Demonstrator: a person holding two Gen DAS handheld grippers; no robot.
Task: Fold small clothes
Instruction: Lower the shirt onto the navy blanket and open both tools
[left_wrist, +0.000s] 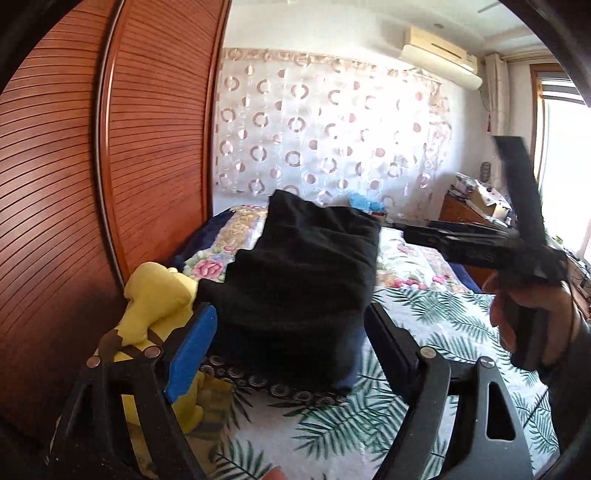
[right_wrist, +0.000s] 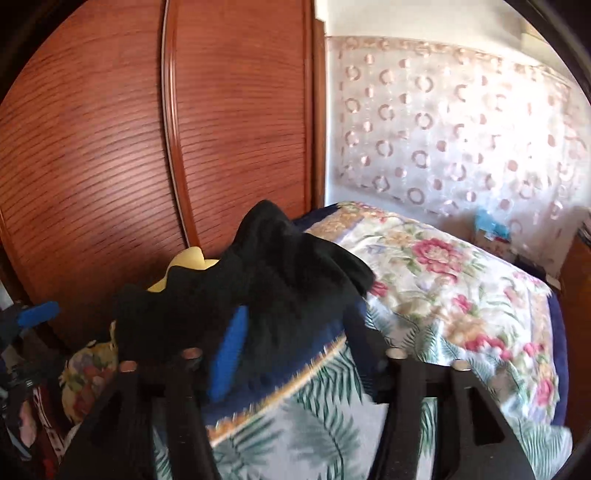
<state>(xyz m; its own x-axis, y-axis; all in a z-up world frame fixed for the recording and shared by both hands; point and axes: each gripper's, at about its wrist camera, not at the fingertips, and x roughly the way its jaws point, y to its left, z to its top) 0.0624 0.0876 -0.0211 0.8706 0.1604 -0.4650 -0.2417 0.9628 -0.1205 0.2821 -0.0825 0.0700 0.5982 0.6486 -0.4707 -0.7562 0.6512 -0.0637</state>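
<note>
Black clothes (left_wrist: 295, 280) sit in a soft heap on the bed (left_wrist: 424, 325), on the palm-leaf bedspread near the wooden wardrobe doors (left_wrist: 110, 166), with a yellow plush toy (left_wrist: 159, 295) just beside the heap on the wardrobe side; under the heap a dark blue layer and a band with ring patterns show at the front edge, though whether that belongs to the same garment I cannot tell. The left gripper (left_wrist: 291, 354) points straight at the heap, its fingers spread wide, one with a blue pad (left_wrist: 192, 354) at the heap's left flank and the other at its right flank; the cloth lies between them but neither finger presses on it, so nothing is held. The right gripper (right_wrist: 295, 354) stands open too, with the black cloth draped across its left side and over part of the blue pad (right_wrist: 229, 354); the pads do not close on it. In the left wrist view the right tool (left_wrist: 480, 243) reaches in from the window side, held by a hand (left_wrist: 532, 317), its tip near the heap's far right corner. The heap runs longest from the near left corner up toward the far right, away from the fingers; the left gripper looks the nearer, squarely facing the near edge, so I judge the next grasp falls to it there, with the right taking the far corner.
</note>
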